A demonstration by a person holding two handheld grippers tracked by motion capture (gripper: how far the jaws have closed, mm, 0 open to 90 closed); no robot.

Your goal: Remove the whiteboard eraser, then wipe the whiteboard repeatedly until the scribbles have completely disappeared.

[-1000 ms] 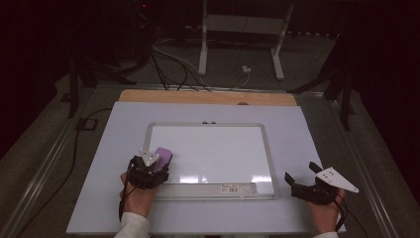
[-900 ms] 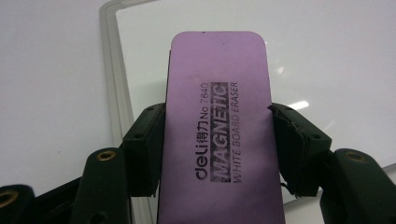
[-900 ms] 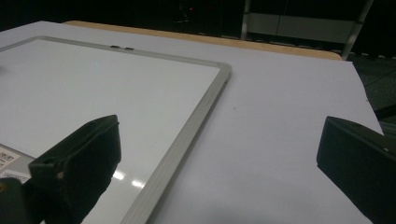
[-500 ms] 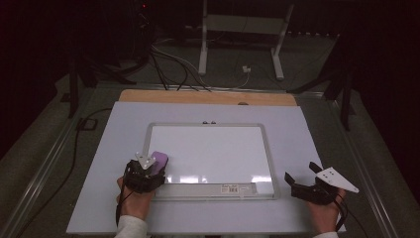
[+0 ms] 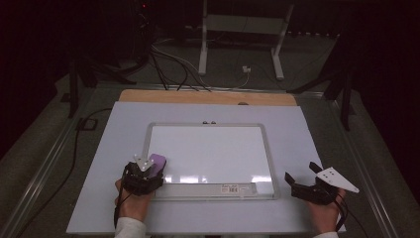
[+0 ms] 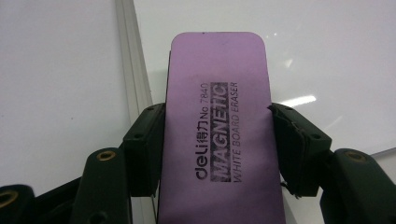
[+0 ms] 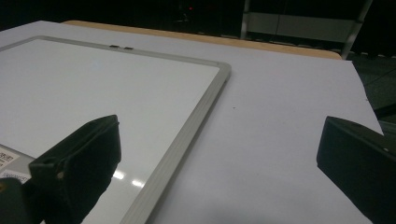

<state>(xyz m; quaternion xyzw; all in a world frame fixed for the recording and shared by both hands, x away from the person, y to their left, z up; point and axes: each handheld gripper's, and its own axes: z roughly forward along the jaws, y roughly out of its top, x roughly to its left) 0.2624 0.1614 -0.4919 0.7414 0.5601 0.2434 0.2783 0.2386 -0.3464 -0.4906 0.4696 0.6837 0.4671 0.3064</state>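
Observation:
A purple magnetic whiteboard eraser (image 6: 219, 126) sits clamped between the two black jaws of my left gripper (image 6: 217, 144), which is shut on its long sides. In the high view that left gripper (image 5: 148, 171) holds the eraser (image 5: 157, 161) over the near left corner of the framed whiteboard (image 5: 213, 153). The board's white surface (image 6: 327, 56) looks blank. My right gripper (image 5: 300, 179) rests on the table just right of the board's near right corner, jaws spread wide with nothing between them (image 7: 219, 154).
The whiteboard lies on a pale sheet (image 5: 307, 139) covering the table, with a wooden strip (image 5: 208, 97) along the far edge. Cables (image 5: 173, 64) and a metal stand (image 5: 242, 29) are on the dark floor behind. A barcode label (image 5: 233, 188) sits on the board's near frame.
My left gripper with the eraser has slid slightly toward the near left corner of the board. The right gripper has stayed in place.

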